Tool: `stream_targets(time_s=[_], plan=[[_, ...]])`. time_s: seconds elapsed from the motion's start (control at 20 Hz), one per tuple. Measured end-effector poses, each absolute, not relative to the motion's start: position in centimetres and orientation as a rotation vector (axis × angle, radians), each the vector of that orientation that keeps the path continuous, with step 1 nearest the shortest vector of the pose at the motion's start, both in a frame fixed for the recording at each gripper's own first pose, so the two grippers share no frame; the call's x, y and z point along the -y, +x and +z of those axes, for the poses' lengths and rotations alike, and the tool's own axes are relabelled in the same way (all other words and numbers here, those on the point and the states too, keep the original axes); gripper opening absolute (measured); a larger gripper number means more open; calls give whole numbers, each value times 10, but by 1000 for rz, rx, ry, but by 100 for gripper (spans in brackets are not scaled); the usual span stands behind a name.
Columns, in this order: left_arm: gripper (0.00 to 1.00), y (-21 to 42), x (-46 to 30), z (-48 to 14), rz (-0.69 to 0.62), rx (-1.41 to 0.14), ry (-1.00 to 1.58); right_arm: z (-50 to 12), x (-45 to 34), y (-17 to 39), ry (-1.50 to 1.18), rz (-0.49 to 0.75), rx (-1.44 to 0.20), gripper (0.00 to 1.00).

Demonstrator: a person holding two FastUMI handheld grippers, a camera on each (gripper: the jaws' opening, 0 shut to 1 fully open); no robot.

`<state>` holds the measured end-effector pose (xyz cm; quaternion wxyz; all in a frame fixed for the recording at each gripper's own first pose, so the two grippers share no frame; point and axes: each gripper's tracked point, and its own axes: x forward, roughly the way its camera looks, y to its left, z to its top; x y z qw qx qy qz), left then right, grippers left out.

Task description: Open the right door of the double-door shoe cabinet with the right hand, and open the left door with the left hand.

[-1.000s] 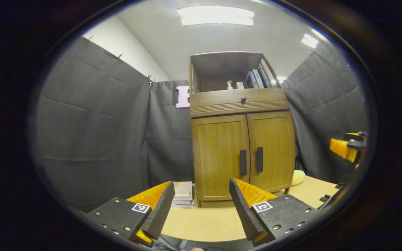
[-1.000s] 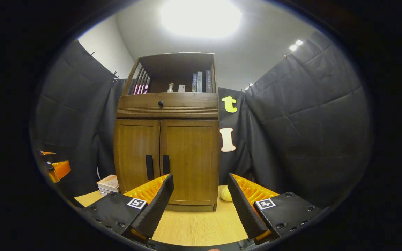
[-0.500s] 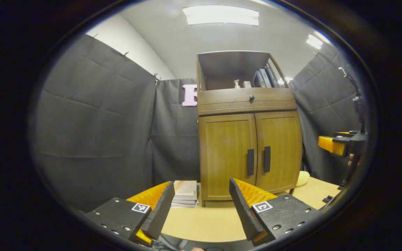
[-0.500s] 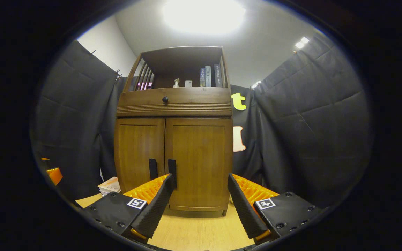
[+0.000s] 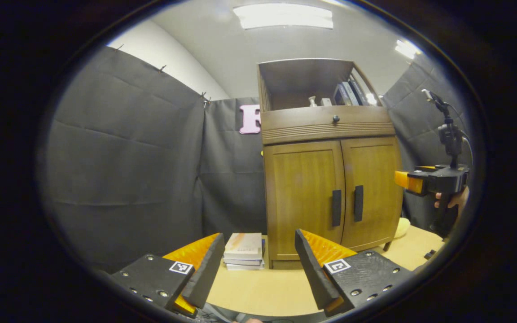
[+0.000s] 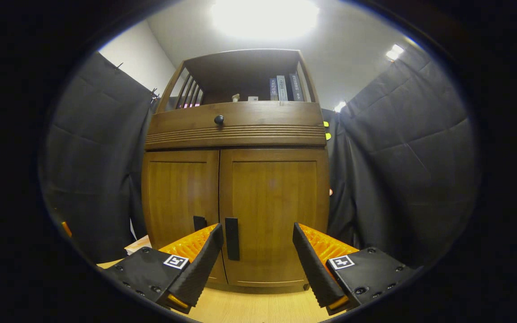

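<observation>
The wooden shoe cabinet (image 5: 330, 134) stands on the table with both doors closed. Its left door (image 5: 304, 197) and right door (image 5: 370, 188) each carry a dark vertical handle near the middle seam. My left gripper (image 5: 256, 264) is open and well short of the cabinet. The right gripper (image 5: 409, 181) hangs in front of the right door, held by a hand (image 5: 453, 202). In the right gripper view the cabinet (image 6: 236, 130) looms close. My right gripper (image 6: 256, 262) is open, with the right door's handle (image 6: 231, 237) just inside its left finger.
A stack of books (image 5: 243, 251) lies on the wooden table (image 5: 258, 289) left of the cabinet. A pale yellow object (image 5: 402, 226) sits at the cabinet's right foot. Books and small bottles fill the top shelf (image 6: 281, 87). Black cloth walls close in on both sides.
The right gripper has moved much closer to the cabinet, toward the right door's handle. The left gripper has shifted left, so the cabinet sits farther right in its view. Both doors stay closed.
</observation>
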<state>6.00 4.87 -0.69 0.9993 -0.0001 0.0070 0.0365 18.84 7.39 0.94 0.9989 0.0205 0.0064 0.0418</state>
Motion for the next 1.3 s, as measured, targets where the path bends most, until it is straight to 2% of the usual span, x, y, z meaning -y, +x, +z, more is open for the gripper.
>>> stream_targets(time_s=[0.75, 1.3], plan=[[91, 99, -58, -3, 148, -7, 59, -32, -113, 284, 73, 143, -69, 98], [91, 96, -66, -6, 203, -48, 58, -72, -138, 335, 51, 161, -142, 98]])
